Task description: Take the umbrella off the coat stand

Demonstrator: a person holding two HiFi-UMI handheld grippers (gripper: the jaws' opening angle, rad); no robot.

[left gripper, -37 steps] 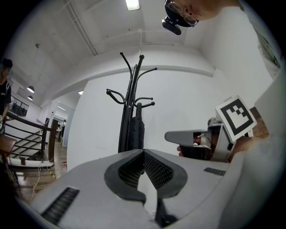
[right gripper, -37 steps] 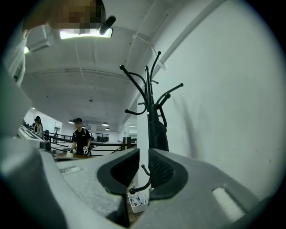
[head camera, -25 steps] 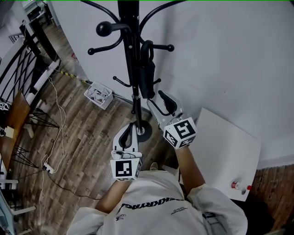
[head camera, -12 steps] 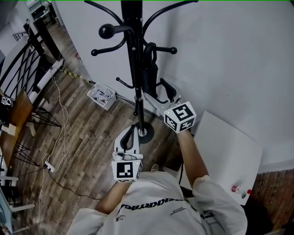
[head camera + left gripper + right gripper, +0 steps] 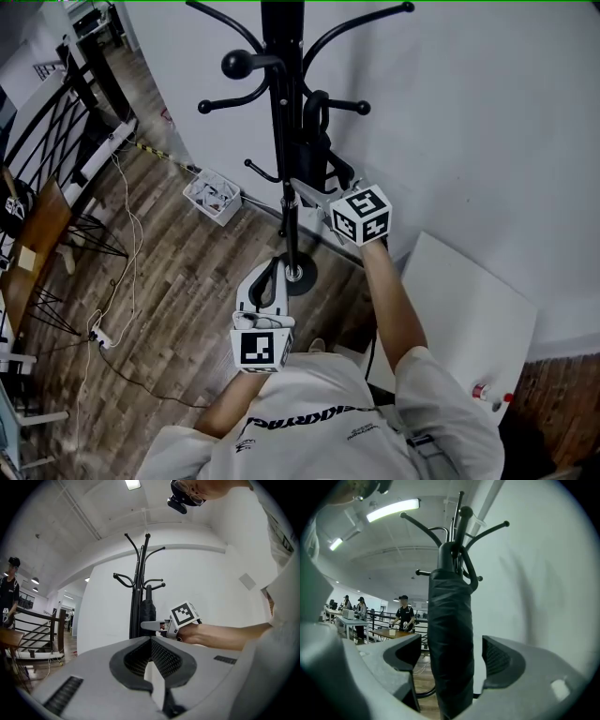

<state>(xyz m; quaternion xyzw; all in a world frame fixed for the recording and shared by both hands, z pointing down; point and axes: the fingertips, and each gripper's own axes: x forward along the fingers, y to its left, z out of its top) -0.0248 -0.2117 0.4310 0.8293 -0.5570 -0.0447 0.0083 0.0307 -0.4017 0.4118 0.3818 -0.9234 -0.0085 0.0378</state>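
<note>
My right gripper has just been opening its jaws, and they stand wide on either side of the folded black umbrella with a gap on each side, so nothing is clamped yet. The umbrella hangs by its curved handle from a hook on the coat stand, on the wall side of the pole. My left gripper is clenched on nothing and held level, short of the stand.

I judge the umbrella light. Its wrapped cloth looks soft and probably slick over stiff ribs, so a squeeze low down could slide. I would grip the upper canopy, just below the handle, firmly enough to feel the ribs. Then I would lift until the crook clears the hook.
</note>
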